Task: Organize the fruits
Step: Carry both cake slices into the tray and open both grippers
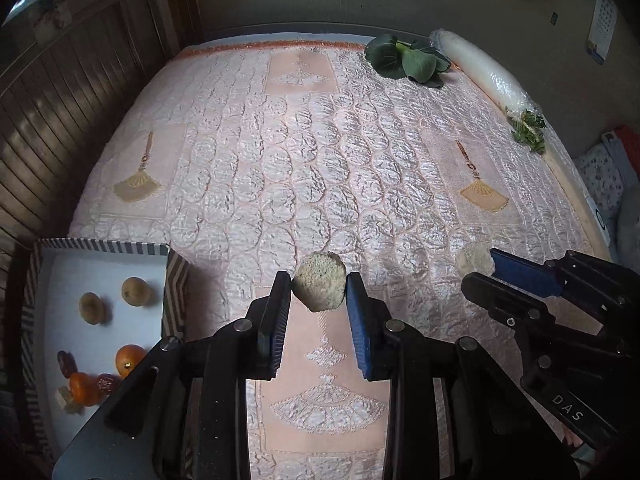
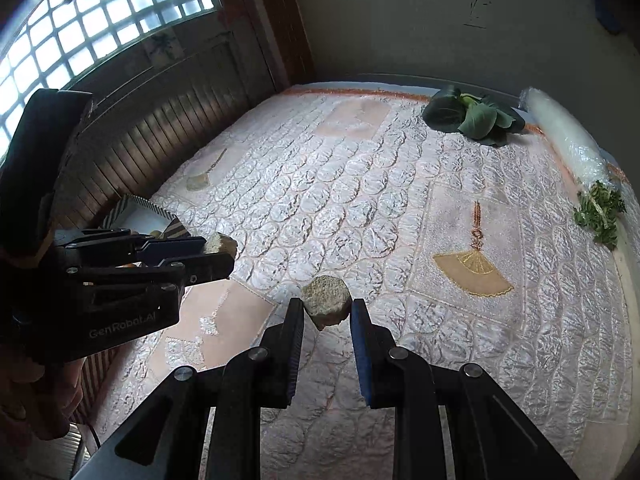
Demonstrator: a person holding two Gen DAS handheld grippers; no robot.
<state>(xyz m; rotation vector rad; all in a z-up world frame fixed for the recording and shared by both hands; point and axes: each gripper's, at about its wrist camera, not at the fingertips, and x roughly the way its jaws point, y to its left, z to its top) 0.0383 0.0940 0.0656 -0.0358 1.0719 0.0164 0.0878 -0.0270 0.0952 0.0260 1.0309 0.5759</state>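
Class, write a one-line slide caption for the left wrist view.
Left tool grips a pale spongy chunk above the quilted bed, striped box of fruit at left.

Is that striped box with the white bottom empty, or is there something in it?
Not empty. The striped box holds two oranges, two yellowish-brown fruits and small dark red pieces.

Fruits (image 1: pixel 130 360) in box (image 1: pixel 100 246) on bed (image 1: pixel 280 160)
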